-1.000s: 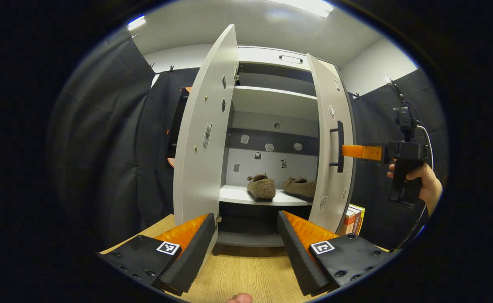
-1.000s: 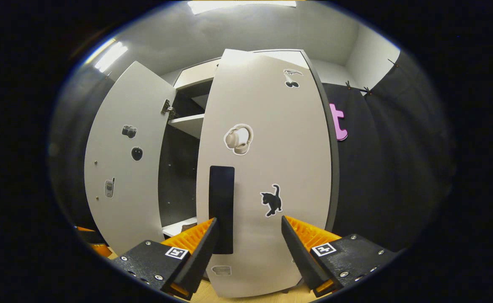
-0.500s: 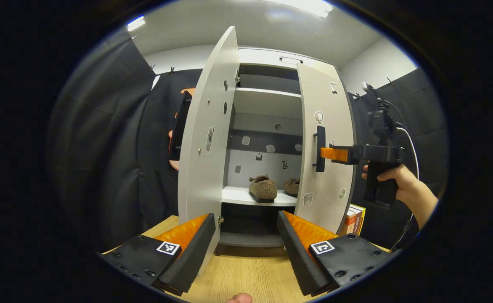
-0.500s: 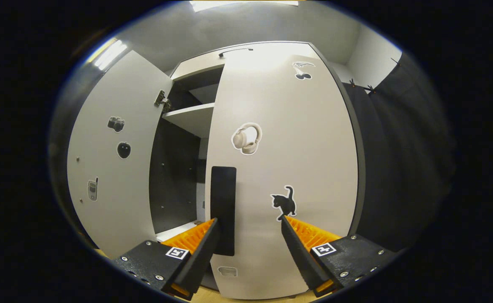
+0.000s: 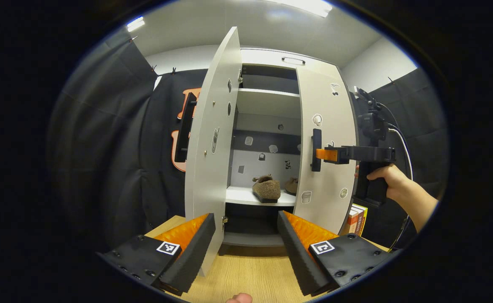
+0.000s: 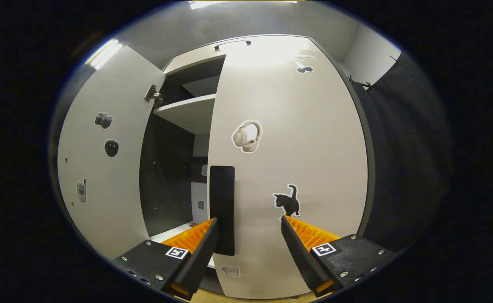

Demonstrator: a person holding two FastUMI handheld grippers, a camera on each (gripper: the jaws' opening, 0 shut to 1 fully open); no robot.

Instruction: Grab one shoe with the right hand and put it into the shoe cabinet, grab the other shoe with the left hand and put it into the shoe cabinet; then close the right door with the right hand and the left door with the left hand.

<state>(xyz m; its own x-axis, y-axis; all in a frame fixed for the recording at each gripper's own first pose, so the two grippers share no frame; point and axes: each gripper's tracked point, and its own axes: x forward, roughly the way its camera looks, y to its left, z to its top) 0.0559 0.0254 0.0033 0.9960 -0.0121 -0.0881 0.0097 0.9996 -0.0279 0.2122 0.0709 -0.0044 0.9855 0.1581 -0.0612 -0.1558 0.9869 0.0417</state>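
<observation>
Fingers of the right gripper stand apart, tips against the right door at lower centre of the right gripper view, the upright handle just inside the left one. That door looks nearly closed. In the left gripper view the left gripper is spread and empty at the bottom, the left door rising edge-on just above its left finger, wide open. Both shoes sit on the shelf at centre.

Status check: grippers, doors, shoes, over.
Both grippers open; right gripper against right door. Shoes shelved. Left door wide open, nothing blocking.
</observation>
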